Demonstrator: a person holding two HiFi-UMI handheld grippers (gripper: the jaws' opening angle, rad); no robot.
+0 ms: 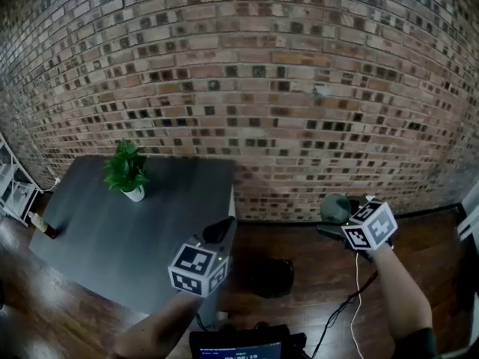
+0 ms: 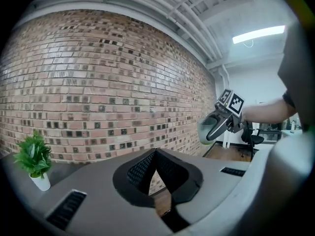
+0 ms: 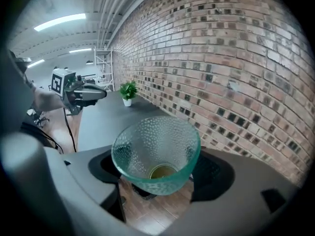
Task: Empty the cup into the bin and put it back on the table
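At the lower right of the head view, the right tongs [image 1: 338, 217] are clamped on the cup [image 1: 334, 206], a pebbled, green-tinted glass held in the air over the wooden floor [image 1: 299, 238], well to the right of the table [image 1: 112, 230]. In the right gripper view the 2 jaws press on the cup's sides, its mouth opens toward the camera, and a yellowish patch shows at its bottom.

The left tongs [image 1: 220, 230], at lower centre, hover by the table's right edge. In the left gripper view their jaws meet at the tips with nothing between them.

A dark round bin [image 1: 271, 277] sits on the floor between the 2 tongs, below and left of the cup. On the dark grey table, 1 small potted plant [image 1: 127, 169] stands toward the upper left. A brick wall [image 1: 247, 66] fills the upper frame.
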